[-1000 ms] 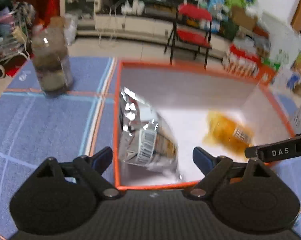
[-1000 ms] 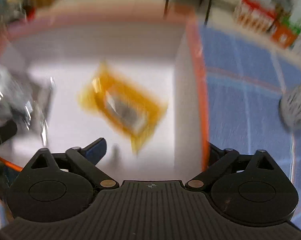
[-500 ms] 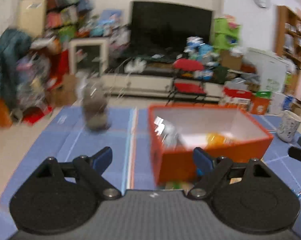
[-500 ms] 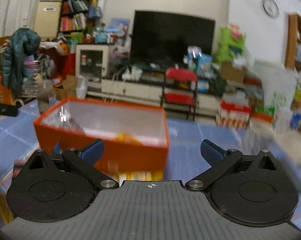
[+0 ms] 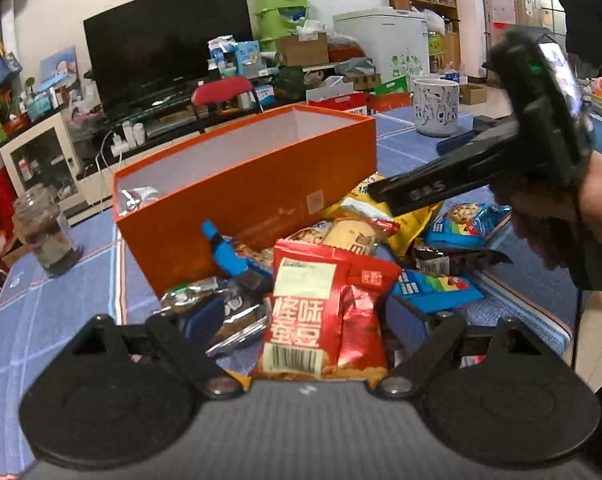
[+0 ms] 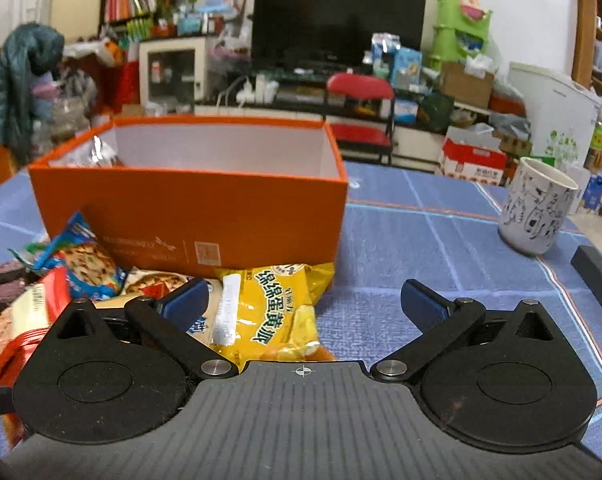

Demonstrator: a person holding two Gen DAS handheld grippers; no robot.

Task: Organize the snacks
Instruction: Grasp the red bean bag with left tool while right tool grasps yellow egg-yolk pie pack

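An orange box (image 5: 261, 196) with a white inside stands on the blue cloth; a silver packet (image 5: 135, 196) shows in its left end. The box also shows in the right wrist view (image 6: 205, 216). A pile of snack packets lies in front of it. My left gripper (image 5: 301, 320) is open, low over the pile, with a red packet (image 5: 325, 316) between its jaws, not clamped. My right gripper (image 6: 304, 300) is open just above a yellow packet (image 6: 277, 312), and shows from the side in the left wrist view (image 5: 453, 184).
A glass jar (image 5: 45, 232) stands left of the box. A white patterned mug (image 6: 537, 208) stands at the right, with a dark flat object (image 6: 597, 280) near the table's right edge. Blue cookie packets (image 5: 461, 224) and a silver-brown packet (image 5: 229, 312) lie in the pile.
Both grippers have pulled back out of the box and dropped low in front of it, over the snack pile. The silver and yellow packets stayed inside the box.
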